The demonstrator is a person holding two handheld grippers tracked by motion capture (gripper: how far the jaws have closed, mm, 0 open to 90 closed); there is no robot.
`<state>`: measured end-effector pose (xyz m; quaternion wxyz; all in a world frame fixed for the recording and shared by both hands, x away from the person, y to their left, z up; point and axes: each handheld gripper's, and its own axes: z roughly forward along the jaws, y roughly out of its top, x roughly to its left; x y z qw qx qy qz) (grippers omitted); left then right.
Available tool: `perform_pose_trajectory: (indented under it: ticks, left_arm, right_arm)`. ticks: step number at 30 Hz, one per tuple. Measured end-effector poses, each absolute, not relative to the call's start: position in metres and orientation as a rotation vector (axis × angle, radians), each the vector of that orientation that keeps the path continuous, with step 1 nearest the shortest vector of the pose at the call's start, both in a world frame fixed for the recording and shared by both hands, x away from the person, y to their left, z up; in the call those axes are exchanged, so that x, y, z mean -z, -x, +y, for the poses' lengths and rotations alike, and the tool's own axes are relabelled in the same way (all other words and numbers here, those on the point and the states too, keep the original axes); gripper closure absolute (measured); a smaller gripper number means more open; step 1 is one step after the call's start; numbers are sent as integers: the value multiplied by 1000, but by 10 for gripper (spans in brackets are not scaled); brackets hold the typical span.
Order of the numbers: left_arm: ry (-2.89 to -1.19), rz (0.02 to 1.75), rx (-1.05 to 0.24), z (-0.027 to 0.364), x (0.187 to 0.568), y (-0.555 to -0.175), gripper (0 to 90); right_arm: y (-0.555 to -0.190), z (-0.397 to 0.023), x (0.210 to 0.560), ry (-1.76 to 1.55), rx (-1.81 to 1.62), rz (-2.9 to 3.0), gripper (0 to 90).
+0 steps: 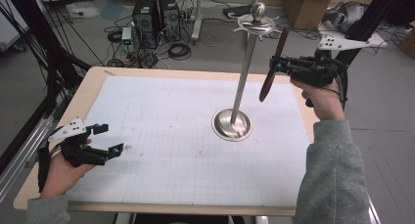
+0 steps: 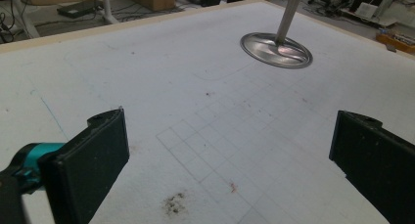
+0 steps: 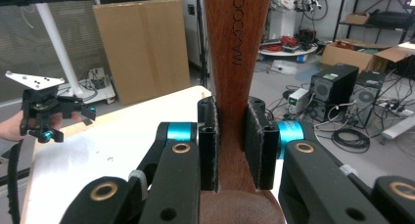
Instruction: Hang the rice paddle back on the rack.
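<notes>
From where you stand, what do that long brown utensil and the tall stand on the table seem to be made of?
The utensil looks like reddish-brown wood with a smooth matte finish: faint grain and lettering stamped along its handle, clamped between the right gripper's fingers. The stand looks like polished metal, probably steel: its pole and round base mirror the light.

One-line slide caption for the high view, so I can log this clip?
Right gripper holds a wooden utensil beside the tall metal stand; left gripper rests open on the table.

Overhead forward-down; gripper cameras close; shared table (image 1: 93, 87).
</notes>
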<state>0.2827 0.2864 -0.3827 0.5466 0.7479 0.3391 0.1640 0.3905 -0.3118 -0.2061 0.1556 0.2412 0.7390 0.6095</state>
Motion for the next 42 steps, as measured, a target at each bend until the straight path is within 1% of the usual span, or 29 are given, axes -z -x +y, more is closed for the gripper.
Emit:
perform_pose_trajectory:
  ticks: [25, 32, 35, 42]
  left_arm:
    - [-1770, 813, -392, 290, 383, -280, 18]
    - [-1770, 808, -395, 292, 382, -279, 18]
    - [-1766, 812, -395, 293, 382, -280, 18]
    - [-1761, 816, -399, 294, 382, -280, 18]
  right_arm:
    - [-397, -300, 207, -675, -1748, 2131, 777]
    - [-398, -297, 210, -676, -1748, 2109, 763]
    - [-397, -297, 210, -673, -1744, 2092, 700]
    - [-395, -295, 210, -689, -1707, 2084, 416]
